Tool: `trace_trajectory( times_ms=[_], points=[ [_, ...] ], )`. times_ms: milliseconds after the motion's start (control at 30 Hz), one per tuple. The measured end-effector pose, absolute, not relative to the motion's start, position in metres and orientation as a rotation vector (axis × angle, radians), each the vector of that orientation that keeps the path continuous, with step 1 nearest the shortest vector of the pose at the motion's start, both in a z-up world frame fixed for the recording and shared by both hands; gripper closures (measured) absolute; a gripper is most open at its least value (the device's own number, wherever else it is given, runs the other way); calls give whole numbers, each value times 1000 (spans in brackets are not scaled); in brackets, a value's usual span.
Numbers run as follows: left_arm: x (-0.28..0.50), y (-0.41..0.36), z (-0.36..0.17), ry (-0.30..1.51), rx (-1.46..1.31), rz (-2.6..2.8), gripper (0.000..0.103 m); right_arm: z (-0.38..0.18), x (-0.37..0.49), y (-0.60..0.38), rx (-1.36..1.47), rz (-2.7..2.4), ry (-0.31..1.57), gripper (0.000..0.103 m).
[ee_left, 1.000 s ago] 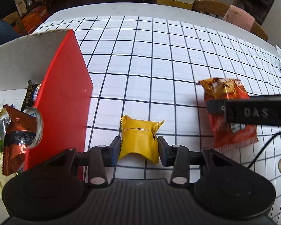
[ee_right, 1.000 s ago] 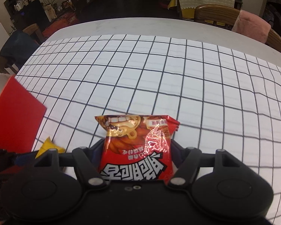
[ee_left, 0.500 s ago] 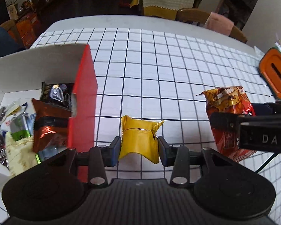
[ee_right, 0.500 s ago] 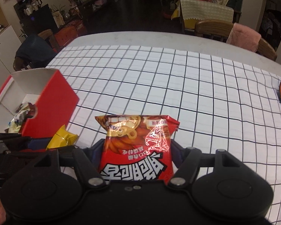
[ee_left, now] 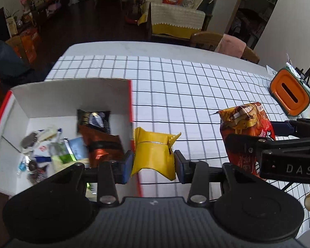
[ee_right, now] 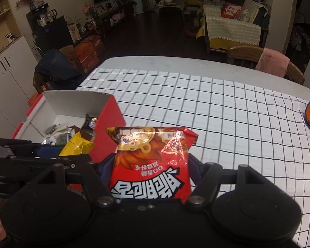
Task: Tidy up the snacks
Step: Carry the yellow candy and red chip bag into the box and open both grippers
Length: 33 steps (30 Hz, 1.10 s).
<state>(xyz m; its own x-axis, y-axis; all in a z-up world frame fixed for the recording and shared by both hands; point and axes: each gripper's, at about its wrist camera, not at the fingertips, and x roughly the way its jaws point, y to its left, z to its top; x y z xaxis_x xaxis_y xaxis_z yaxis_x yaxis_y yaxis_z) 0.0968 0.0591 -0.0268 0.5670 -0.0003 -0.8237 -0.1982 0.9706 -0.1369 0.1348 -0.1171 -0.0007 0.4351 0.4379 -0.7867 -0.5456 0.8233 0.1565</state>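
Observation:
My left gripper is shut on a yellow snack packet and holds it in the air over the right wall of the red box. The box, white inside, holds several snacks, among them a brown packet. My right gripper is shut on a red snack bag, held above the checked tablecloth. The red bag also shows in the left wrist view, to the right of the yellow packet. In the right wrist view the yellow packet and the box sit to the left.
An orange container stands at the table's right edge. The checked tablecloth covers the table. Wooden chairs, one with a pink cushion, stand at the far side. A chair with dark clothing is at the far left.
Both grippers have risen with their snacks held. The left gripper has moved left, so the yellow packet now hangs over the box's right wall and more of the box's inside shows.

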Motion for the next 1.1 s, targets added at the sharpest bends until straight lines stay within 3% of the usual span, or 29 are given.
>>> trace_trajectory(
  times_ms=[633, 1100],
  points=[
    [51, 180, -14, 934, -215, 163, 61, 3, 99, -5, -143, 631, 930, 33],
    [53, 253, -52, 1009, -190, 228, 61, -32, 109, 70, -175, 607, 980, 34]
  ],
)
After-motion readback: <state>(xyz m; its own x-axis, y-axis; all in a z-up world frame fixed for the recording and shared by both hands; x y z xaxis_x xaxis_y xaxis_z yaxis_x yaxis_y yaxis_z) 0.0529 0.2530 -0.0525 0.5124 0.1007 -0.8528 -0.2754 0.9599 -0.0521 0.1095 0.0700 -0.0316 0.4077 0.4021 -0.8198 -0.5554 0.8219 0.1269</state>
